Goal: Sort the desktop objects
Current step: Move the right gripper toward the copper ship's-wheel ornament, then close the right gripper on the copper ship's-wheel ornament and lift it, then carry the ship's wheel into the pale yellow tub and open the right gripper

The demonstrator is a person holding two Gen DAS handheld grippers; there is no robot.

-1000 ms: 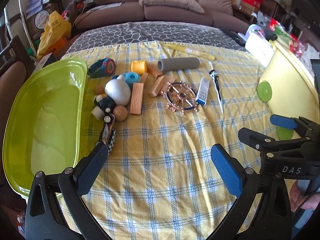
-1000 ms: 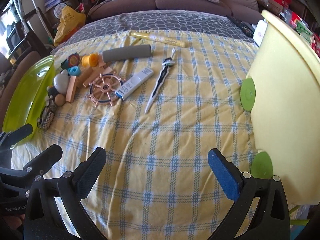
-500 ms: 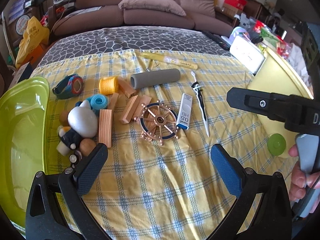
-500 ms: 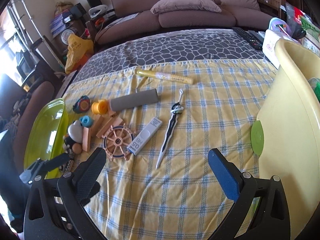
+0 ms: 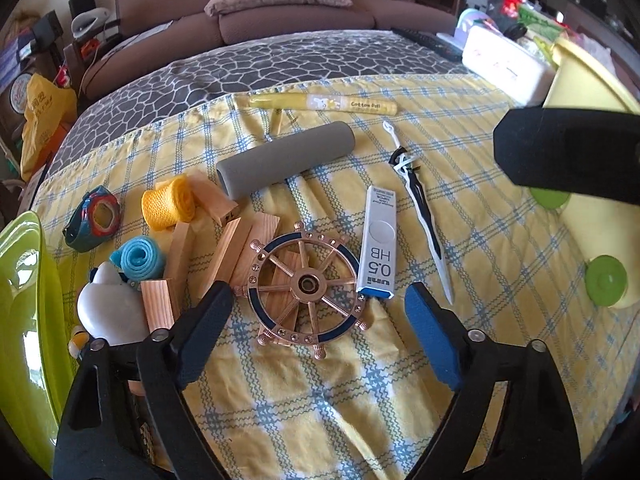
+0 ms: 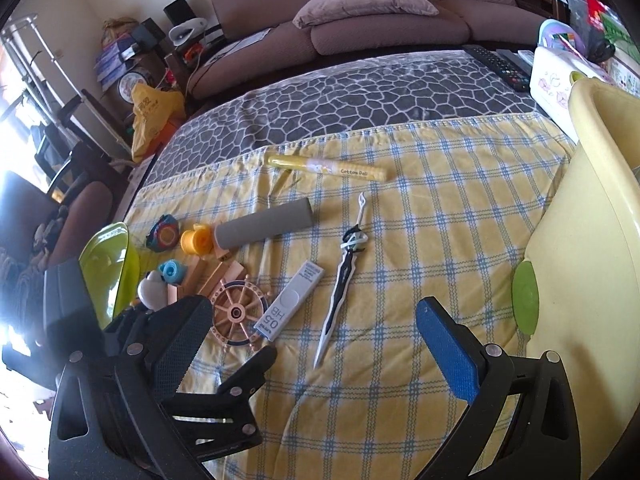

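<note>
Left wrist view: left gripper [image 5: 316, 320] straddles the ship's-wheel ornament [image 5: 306, 282], lower centre.
Jaws apart, just narrowing, pads not yet touching; likely sized for its rim. Right gripper [image 6: 314, 338] open, empty.

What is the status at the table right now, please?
Left gripper open, jaws just been closing, ship's wheel between them, not gripped. Right gripper open, empty. Lead case touches the wheel; wood blocks under it.

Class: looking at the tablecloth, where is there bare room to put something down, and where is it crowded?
Bare cloth lies between the toy sword and the pale yellow bin, and beyond the yellow tube. The pile around the ship's wheel beside the green bin is crowded.
</note>
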